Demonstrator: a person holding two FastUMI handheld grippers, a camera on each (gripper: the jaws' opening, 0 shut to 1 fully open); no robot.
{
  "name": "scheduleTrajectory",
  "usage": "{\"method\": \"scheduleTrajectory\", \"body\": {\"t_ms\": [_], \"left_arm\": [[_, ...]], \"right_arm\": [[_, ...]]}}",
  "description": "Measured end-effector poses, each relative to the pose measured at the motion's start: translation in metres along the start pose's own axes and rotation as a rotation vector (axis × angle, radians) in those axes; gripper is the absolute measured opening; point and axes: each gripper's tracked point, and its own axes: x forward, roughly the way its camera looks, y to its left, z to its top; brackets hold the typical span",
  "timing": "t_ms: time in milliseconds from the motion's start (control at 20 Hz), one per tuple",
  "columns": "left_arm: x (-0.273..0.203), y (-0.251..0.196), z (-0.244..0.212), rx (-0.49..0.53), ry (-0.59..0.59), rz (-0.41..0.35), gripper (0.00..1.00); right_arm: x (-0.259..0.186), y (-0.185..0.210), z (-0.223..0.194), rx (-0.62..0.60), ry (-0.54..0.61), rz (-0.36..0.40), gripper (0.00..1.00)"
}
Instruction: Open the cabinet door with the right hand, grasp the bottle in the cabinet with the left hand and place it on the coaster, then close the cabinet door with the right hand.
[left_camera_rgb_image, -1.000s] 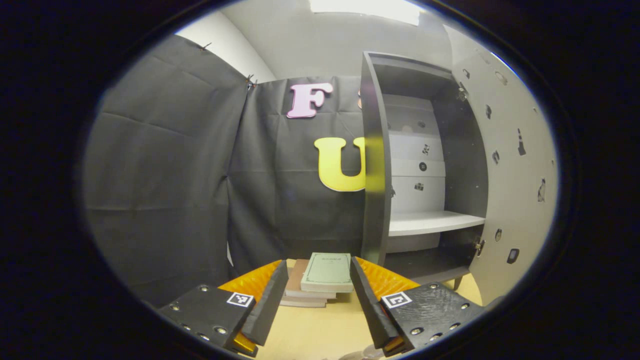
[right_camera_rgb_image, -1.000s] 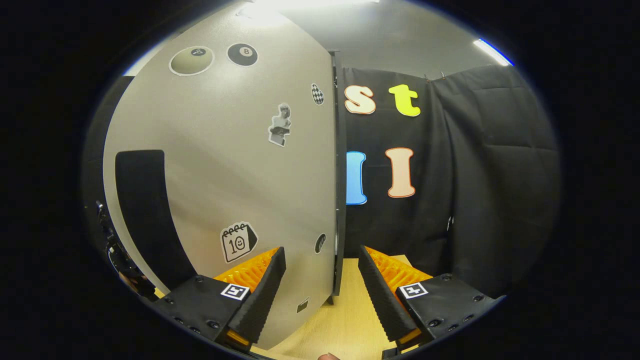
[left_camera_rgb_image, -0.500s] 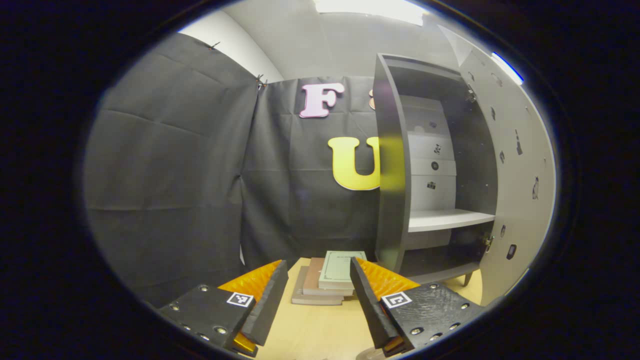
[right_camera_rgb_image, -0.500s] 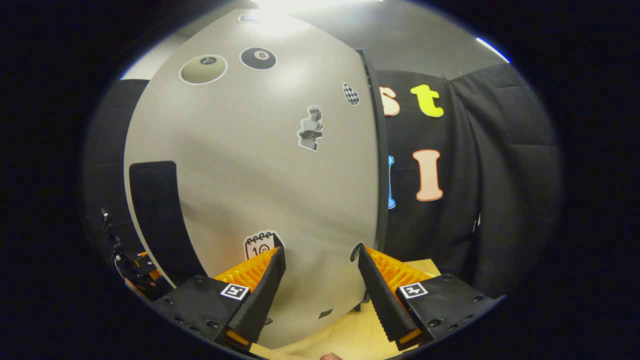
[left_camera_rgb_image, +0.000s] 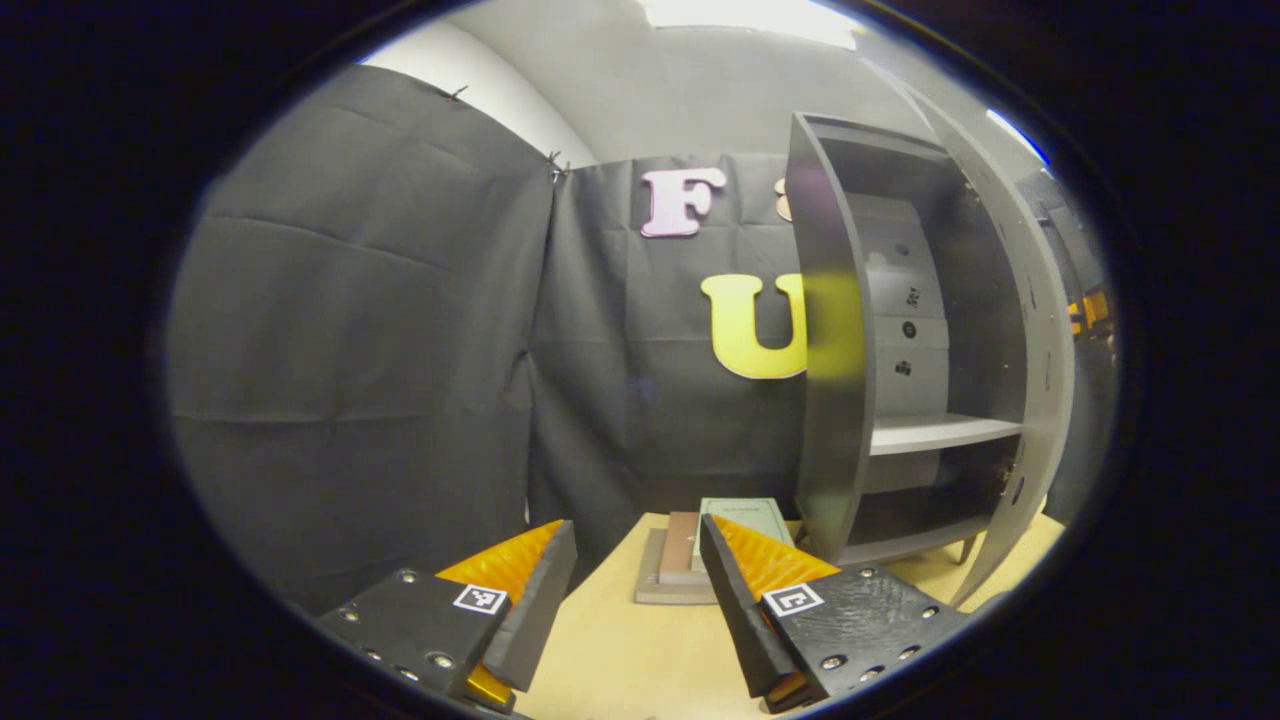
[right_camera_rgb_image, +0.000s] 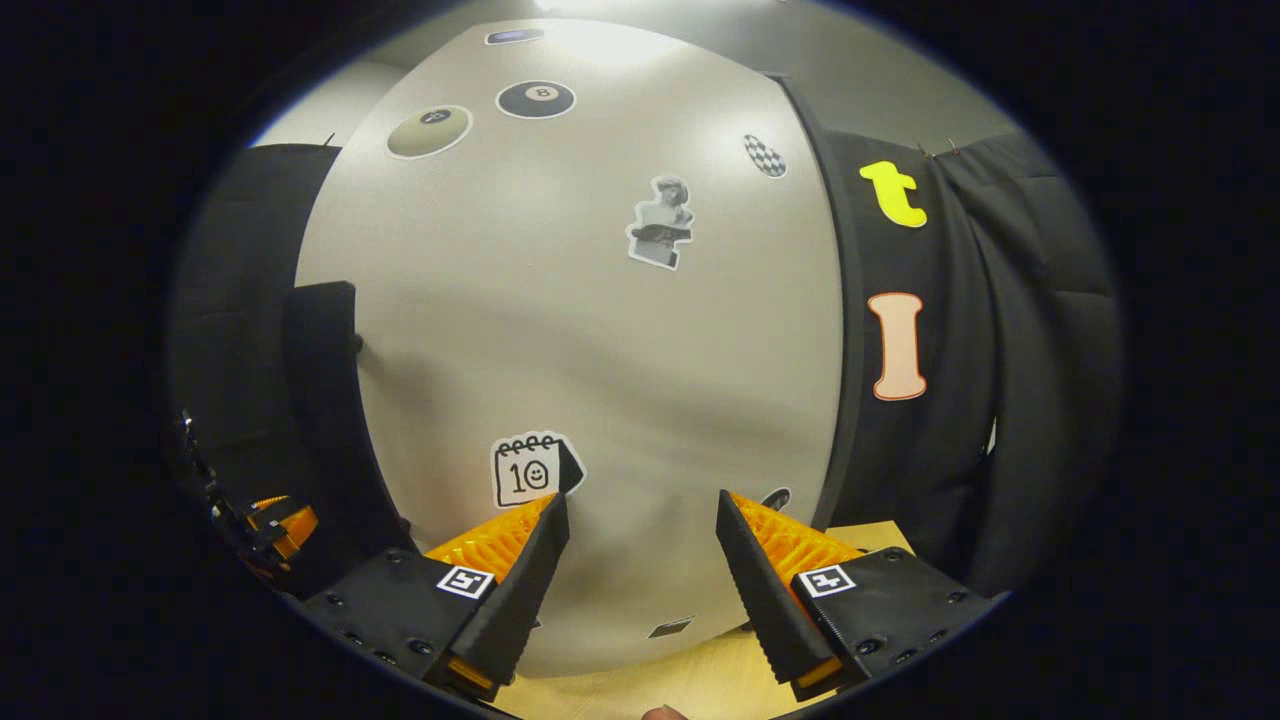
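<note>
— Where is the cabinet (left_camera_rgb_image: 835, 330) sitting?
— I'm seeing it standing on the table (left_camera_rgb_image: 620, 650), right of the stacked books (left_camera_rgb_image: 690, 560).
— And the door (right_camera_rgb_image: 600, 330)?
— It's hanging right before my right fingers (right_camera_rgb_image: 520, 570).

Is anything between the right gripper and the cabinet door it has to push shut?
Nothing visible. The right gripper faces the outer face of the cabinet door with its jaws open and only bare door panel ahead; whether it touches the door cannot be told.
</note>
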Motion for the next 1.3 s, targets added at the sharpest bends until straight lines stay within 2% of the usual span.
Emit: {"method": "scheduleTrajectory", "body": {"t_ms": [50,100,150,200,400,500,650,750,800,1100,1250,1300], "left_arm": [[-0.002,0.007,-0.003,0.002,0.001,0.012,0.8],[-0.004,0.015,-0.002,0.004,0.001,0.024,0.77],[-0.007,0.022,-0.003,0.005,0.002,0.035,0.77],[-0.009,0.029,-0.003,0.005,0.004,0.047,0.77],[-0.013,0.052,-0.01,0.002,0.013,0.085,0.75],[-0.014,0.058,-0.012,0.002,0.015,0.099,0.77],[-0.016,0.065,-0.013,0.002,0.015,0.108,0.75],[-0.018,0.07,-0.013,0.007,0.014,0.113,0.77],[-0.018,0.072,-0.013,0.009,0.015,0.114,0.75],[-0.02,0.064,-0.005,0.018,0.014,0.103,0.75],[-0.029,0.049,0.013,0.027,-0.028,0.095,0.75],[-0.033,0.044,0.018,0.03,-0.037,0.094,0.75]], "right_arm": [[0.009,0.005,-0.001,-0.003,0.001,0.008,0.95],[0.015,0.011,-0.002,-0.009,-0.001,0.011,0.95],[0.018,0.015,-0.002,-0.017,-0.007,0.006,0.91],[0.021,0.017,-0.001,-0.023,-0.017,-0.003,0.95],[0.038,0.022,-0.002,-0.004,-0.031,-0.021,0.95],[0.047,0.023,0.0,0.013,-0.038,-0.032,0.95],[0.059,0.025,0.0,0.034,-0.048,-0.054,0.95],[0.06,0.026,0.0,0.038,-0.058,-0.067,0.95],[0.061,0.027,0.0,0.034,-0.062,-0.073,0.94],[0.055,0.028,0.001,-0.011,-0.084,-0.103,0.94],[0.05,0.034,0.008,-0.008,-0.1,-0.069,0.91],[0.044,0.034,0.013,-0.011,-0.111,-0.063,0.95]]}}
